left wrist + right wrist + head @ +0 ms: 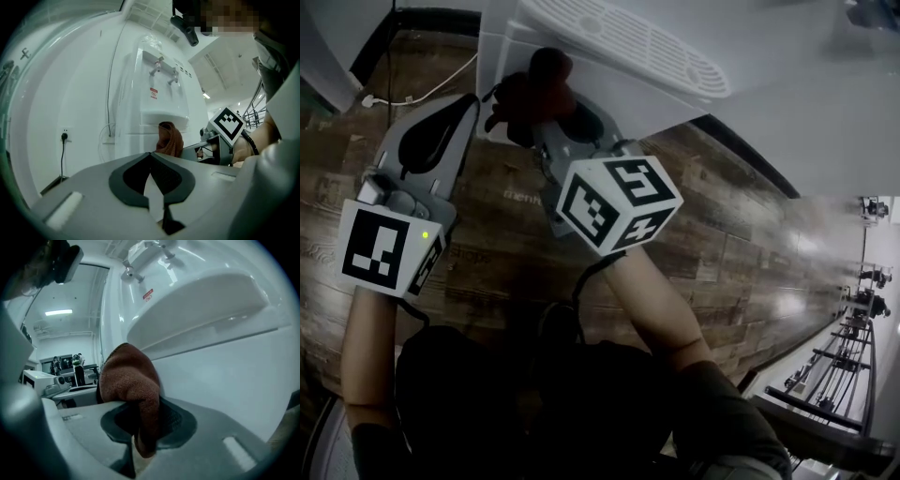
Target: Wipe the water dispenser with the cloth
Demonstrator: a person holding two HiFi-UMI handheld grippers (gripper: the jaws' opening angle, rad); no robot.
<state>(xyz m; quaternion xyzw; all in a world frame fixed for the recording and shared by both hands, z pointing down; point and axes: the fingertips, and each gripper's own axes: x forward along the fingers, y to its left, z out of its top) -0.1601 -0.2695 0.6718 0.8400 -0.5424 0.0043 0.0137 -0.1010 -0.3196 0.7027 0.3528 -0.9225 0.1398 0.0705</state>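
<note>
A reddish-brown terry cloth is seen clamped between the jaws of the right gripper, a bunched fold rising above them and a strip hanging down between the dark pads. It is held just under the projecting drip ledge of the white water dispenser, close against the front panel; whether it actually touches cannot be told.

That grip is shown clearly only in the right gripper view. In the left gripper view the cloth is seen from the side, below the ledge, with the right gripper reaching in and its marker cube behind. The whole front of the dispenser is given there alone: two taps, a small red label, and a black plug in a wall socket to the side.

The left gripper is closed on nothing, its jaw tips meeting, and is held back from the dispenser.

From the head view the grilled top of the dispenser is seen, with the cloth beneath its edge, the right gripper, the left gripper beside it, and a dark wood-pattern floor below.
</note>
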